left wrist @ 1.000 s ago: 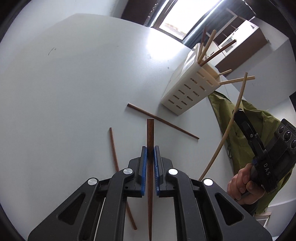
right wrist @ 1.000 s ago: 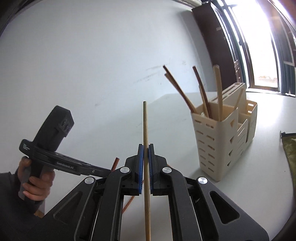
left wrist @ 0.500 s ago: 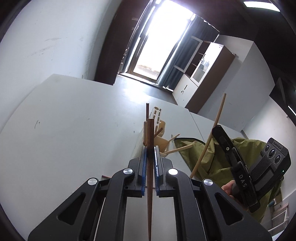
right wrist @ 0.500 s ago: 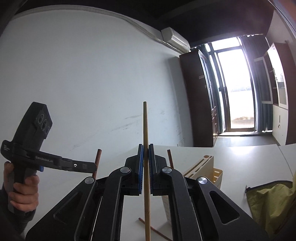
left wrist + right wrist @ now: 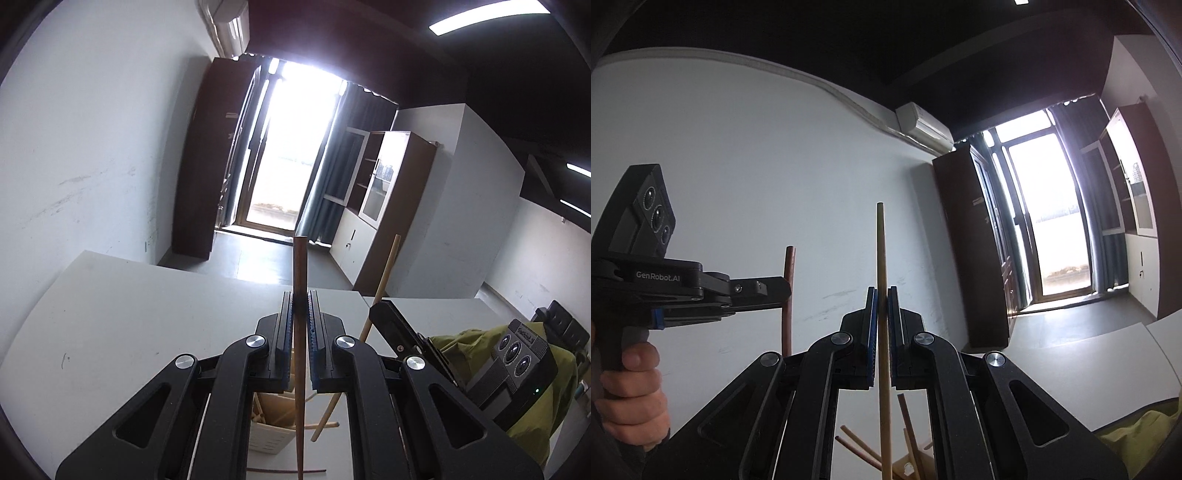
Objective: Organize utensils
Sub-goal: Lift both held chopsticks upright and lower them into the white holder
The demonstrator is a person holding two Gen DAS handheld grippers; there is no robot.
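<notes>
My left gripper (image 5: 299, 295) is shut on a dark brown chopstick (image 5: 300, 266) that stands upright between its blue pads. My right gripper (image 5: 882, 290) is shut on a pale wooden chopstick (image 5: 881, 243), also upright. Each gripper shows in the other's view: the right gripper (image 5: 384, 308) with its pale chopstick (image 5: 386, 275), and the left gripper (image 5: 785, 288) with its brown chopstick (image 5: 789, 266). Below both grippers sits the cream slotted utensil holder (image 5: 267, 435) with several chopsticks in it, mostly hidden by the gripper bodies. A brown chopstick (image 5: 284, 471) lies on the white table (image 5: 129, 317).
An olive green cloth (image 5: 532, 387) lies at the table's right side. A person's hand (image 5: 631, 380) grips the left tool's handle. Behind are a bright glass door (image 5: 284, 155), dark cabinets and a white wall.
Both grippers have risen and tilted up from the table to level, each keeping its chopstick. The holder has dropped from the middle of the views to the bottom edge.
</notes>
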